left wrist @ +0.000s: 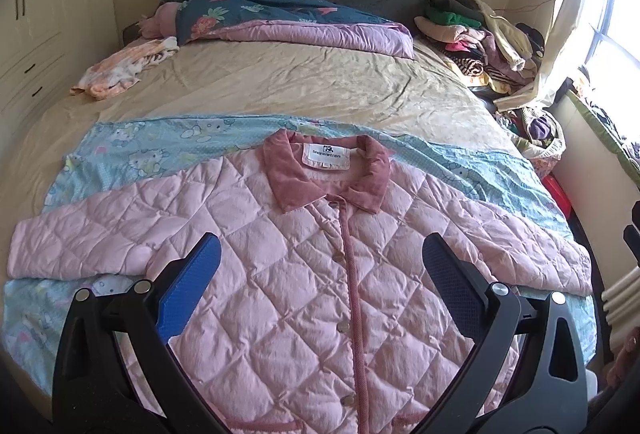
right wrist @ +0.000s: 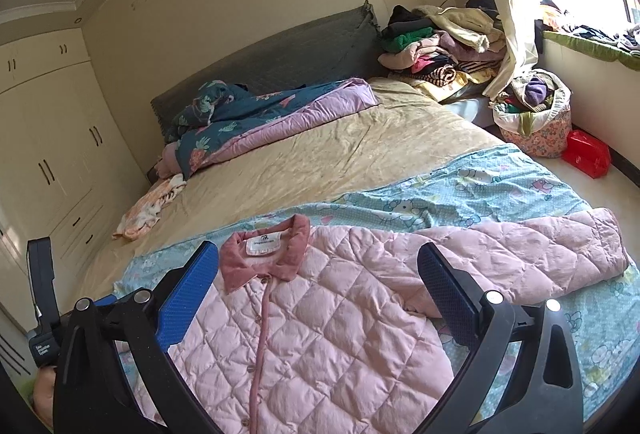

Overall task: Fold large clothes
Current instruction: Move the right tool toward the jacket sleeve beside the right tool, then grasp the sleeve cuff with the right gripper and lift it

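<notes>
Jaws on both tools stand wide apart, nothing between them. Left gripper [left wrist: 322, 254] hovers above the chest of the pink quilted jacket [left wrist: 288, 274], blue pads [left wrist: 192, 286] straddling the button placket [left wrist: 354, 298]. Right gripper [right wrist: 318, 266] hangs above the same jacket [right wrist: 320, 334], set toward its right half, jaws framing the shoulder below the collar [right wrist: 266, 260].

Jacket location: flat, front up, buttoned, on a blue cartoon-print sheet [left wrist: 132, 154] spread across the foot end of the bed [left wrist: 320, 82]. Collar points toward the headboard. Left sleeve [left wrist: 76, 242] reaches out to the bed's left edge; right sleeve [right wrist: 540, 250] reaches toward the right edge, its cuff curled slightly.

Handling judgement: padded, soft, light for its bulk. Quilting should give the cloth some spring, so folds may reopen unless pressed down. Shell looks smooth, possibly slippery against the pads; a shallow pinch could slide off. Best holds, as I judge: cuff ends and shoulder seams for bringing the sleeves in, then hem corners for the body fold. Hem is hidden under the tools in both views.

Pose: both tools held side by side over the foot edge, pitched down and forward along the jacket's length, neither touching cloth. Left tool's body shows at the left margin of the right view [right wrist: 42, 298]. No fold begun yet.
</notes>
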A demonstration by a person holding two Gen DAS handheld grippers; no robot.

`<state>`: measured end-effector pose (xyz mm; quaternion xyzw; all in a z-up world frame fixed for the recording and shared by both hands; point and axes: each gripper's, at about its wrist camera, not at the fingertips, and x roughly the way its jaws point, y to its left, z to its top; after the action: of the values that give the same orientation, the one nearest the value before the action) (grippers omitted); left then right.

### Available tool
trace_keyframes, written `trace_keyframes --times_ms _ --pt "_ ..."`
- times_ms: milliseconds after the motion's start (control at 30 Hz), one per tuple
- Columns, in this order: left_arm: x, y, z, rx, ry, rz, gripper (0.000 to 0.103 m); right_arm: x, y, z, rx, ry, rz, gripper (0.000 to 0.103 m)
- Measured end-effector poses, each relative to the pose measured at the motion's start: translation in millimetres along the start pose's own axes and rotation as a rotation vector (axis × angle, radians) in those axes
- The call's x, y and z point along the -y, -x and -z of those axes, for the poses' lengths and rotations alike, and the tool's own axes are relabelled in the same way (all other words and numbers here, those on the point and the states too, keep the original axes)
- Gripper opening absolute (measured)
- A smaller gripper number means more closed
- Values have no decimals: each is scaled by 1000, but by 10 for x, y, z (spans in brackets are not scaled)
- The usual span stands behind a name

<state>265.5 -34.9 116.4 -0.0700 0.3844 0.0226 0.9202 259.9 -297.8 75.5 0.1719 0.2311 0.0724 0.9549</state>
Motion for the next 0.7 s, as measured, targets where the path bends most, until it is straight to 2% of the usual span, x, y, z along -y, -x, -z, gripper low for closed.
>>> trace_keyframes --times_ms 133,300,700 --pt "127 -129 -108 3 -13 -3 95 328 -124 -76 20 -74 64 99" --pt "307 -403 -175 -22 -23 6 95 849 -312 -18 9 -173 162 99" --pt "683 -1034 -1 -94 -75 21 95 1988 -650 274 -36 -358 368 99"
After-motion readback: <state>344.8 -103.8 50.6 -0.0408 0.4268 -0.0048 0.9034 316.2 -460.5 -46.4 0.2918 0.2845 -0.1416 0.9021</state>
